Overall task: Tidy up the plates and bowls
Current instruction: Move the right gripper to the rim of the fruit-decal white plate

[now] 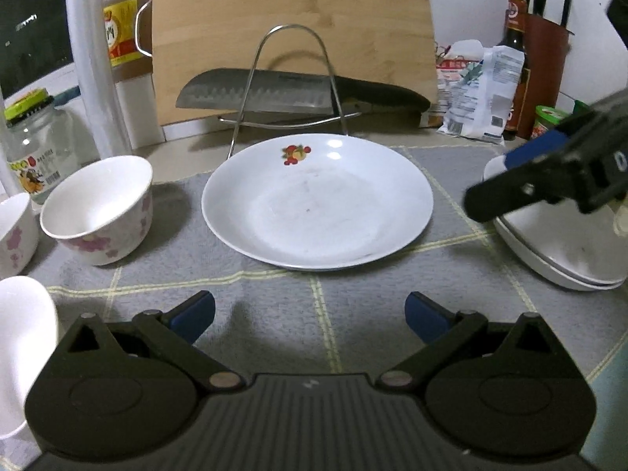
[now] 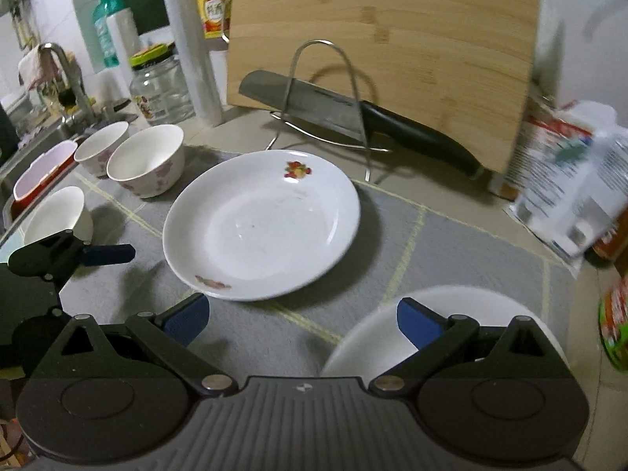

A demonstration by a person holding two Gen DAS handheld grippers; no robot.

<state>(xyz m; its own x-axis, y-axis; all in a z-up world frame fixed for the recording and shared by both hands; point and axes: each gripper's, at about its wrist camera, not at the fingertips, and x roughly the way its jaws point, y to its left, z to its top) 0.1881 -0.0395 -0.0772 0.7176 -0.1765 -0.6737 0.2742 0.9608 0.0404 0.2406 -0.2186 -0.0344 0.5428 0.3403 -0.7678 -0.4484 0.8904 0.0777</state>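
The flowered plate [image 1: 317,202] lies flat mid-frame on the bench, likely awaiting stacking. Left tongs [image 1: 310,316] and right tongs [image 2: 302,320] both gape wide, holding nothing

knife [image 1: 298,92], cutting board [image 1: 290,31], glass jar [image 1: 35,149]

In the left wrist view the right gripper [image 1: 490,184] hides part of the plate stack [image 1: 565,251], which the right edge also cuts. The bottom-left bowl [image 1: 23,349] runs off the left edge, as does the bowl [image 1: 13,231] above it. The rack [image 1: 290,78] crosses the knife [image 1: 274,94]. Jar [image 1: 35,153] label print is too small to read. In the right wrist view the bags [image 2: 569,188] at right are smeared by blur. The near plate [image 2: 376,337] lies partly under the right fingers [image 2: 418,324]. The left gripper [image 2: 94,255] covers part of a bowl [image 2: 59,216].
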